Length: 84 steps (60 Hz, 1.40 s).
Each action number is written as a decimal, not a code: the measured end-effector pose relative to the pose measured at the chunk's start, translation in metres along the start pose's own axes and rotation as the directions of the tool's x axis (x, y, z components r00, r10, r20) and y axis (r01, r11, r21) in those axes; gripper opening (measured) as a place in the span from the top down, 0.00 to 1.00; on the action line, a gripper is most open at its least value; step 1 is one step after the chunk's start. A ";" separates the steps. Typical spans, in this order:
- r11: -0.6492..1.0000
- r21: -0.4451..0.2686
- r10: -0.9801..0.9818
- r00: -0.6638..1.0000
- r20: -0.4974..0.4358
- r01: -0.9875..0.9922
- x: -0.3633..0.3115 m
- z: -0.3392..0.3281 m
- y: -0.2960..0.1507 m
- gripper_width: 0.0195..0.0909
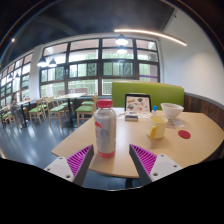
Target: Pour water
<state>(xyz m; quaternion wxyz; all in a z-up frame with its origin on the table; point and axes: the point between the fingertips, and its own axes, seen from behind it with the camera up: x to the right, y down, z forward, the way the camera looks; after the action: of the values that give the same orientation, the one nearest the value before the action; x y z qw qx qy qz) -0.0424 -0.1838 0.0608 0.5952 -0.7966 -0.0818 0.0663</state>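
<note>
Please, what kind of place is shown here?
Probably a cafeteria or a canteen-style common room. A light wooden table stands by a green bench seat, more tables and chairs fill the room behind, and large windows line the wall. A bottle stands between the open gripper fingers.

Single view only, so no overlap with a second camera. The camera rides on the hand-held gripper [113,163] and looks forward along its two fingers, whose magenta pads rise from the near edge; the jaws stand apart. It sits low, about level with the bench [190,140], close to its near corner. A clear bottle [105,127] with a red cap stands just ahead of the jaws, very near the lens. Wide-angle lens: straight lines bow. Facing runs across the bench toward a green sofa [150,95] and a far wall of windows [100,65]; the ceiling light strip [150,36] arcs overhead.
</note>
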 end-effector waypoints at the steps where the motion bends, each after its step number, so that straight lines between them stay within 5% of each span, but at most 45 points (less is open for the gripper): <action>1: 1.000 -0.004 -0.004 1.000 0.001 0.004 -0.004 0.006 0.001 0.14; 18: 0.998 0.023 -0.063 0.990 -0.124 0.066 -0.020 0.081 -0.022 0.14; 19: 0.997 0.027 -0.064 0.989 -0.133 0.068 -0.020 0.083 -0.025 0.16; 22: 0.997 0.028 -0.069 0.985 -0.160 0.074 -0.017 0.090 -0.026 0.49; 29: 0.996 0.038 -0.070 0.974 -0.217 0.080 -0.003 0.101 -0.025 0.57; 40: 0.996 0.050 -0.061 0.984 -0.170 0.070 -0.008 0.107 -0.028 0.71; 57: 1.000 0.023 -0.002 0.995 -0.099 0.005 -0.010 0.112 -0.028 0.71; 65: 0.972 0.030 0.232 0.973 0.016 -0.233 -0.005 0.126 -0.052 0.71; 73: 0.768 0.017 0.631 0.760 0.155 -0.641 0.020 0.146 -0.083 0.71; 84: 0.198 -0.144 0.947 0.152 0.283 -0.969 0.054 0.159 -0.113 0.72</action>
<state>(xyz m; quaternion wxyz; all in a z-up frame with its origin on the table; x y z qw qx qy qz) -0.0278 0.0076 0.1238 0.4249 -0.6238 0.3504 0.5546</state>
